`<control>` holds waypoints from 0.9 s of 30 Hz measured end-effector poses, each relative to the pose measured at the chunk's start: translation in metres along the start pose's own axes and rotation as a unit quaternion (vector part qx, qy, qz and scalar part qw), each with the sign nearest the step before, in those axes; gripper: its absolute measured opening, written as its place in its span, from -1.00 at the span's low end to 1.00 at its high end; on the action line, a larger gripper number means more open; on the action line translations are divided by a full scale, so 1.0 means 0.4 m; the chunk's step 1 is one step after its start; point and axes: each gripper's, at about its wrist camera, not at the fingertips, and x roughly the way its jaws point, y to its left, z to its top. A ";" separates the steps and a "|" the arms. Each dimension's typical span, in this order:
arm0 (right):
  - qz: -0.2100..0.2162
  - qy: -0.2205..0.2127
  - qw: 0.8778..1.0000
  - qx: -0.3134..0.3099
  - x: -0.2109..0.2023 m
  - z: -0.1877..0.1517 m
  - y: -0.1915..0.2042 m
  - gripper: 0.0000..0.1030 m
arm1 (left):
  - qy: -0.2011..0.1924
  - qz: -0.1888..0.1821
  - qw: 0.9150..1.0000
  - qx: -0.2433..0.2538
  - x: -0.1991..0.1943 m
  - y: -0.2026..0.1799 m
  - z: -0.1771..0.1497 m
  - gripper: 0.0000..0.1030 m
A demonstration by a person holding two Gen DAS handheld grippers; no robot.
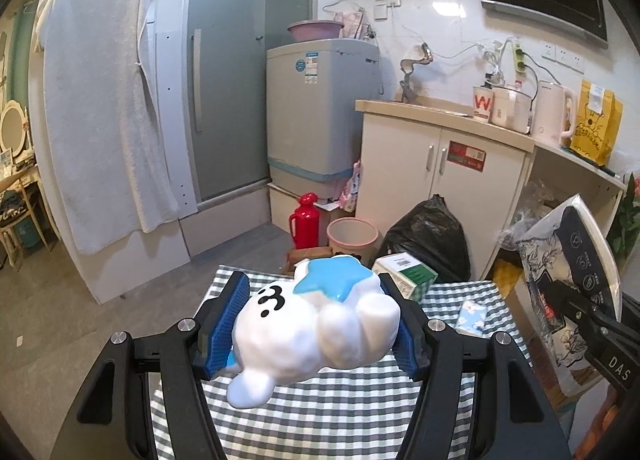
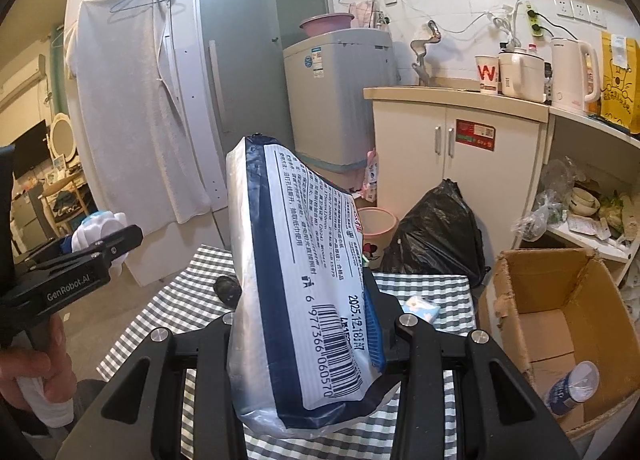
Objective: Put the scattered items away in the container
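Observation:
My left gripper [image 1: 314, 294] is shut on a white figurine toy [image 1: 320, 336] with a blue star on it, held above the checked tablecloth [image 1: 340, 412]. My right gripper [image 2: 304, 300] is shut on a white and navy plastic tissue pack [image 2: 296, 280], held upright; its left finger is hidden behind the pack. An open cardboard box [image 2: 520, 324] stands low at the right of the table, with a small white and blue bottle [image 2: 572, 386] lying inside. In the right wrist view the left gripper [image 2: 116, 242] shows at the left with the toy [image 2: 98, 225].
On the table lie a green and white carton [image 1: 412, 274], a small light-blue tissue packet [image 1: 472, 316] and a dark object [image 2: 228, 288]. Beyond the table stand a black rubbish bag [image 2: 440, 236], a pink bin [image 1: 352, 236], a red flask [image 1: 306, 219] and a white cabinet [image 2: 452, 163].

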 end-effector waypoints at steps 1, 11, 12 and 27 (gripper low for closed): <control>-0.003 -0.001 1.000 0.000 -0.003 0.002 -0.009 -0.29 | 0.000 -0.003 1.000 0.001 0.001 -0.008 0.002 0.28; -0.054 -0.019 0.998 0.024 -0.059 0.024 -0.113 -0.29 | -0.005 -0.043 0.999 0.021 0.025 -0.119 0.030 0.28; -0.062 -0.021 0.997 0.026 -0.065 0.026 -0.124 -0.29 | -0.005 -0.048 0.999 0.022 0.028 -0.132 0.034 0.28; -0.174 -0.030 0.983 0.042 -0.141 0.032 -0.270 -0.29 | -0.001 -0.122 0.991 0.057 0.069 -0.340 0.057 0.28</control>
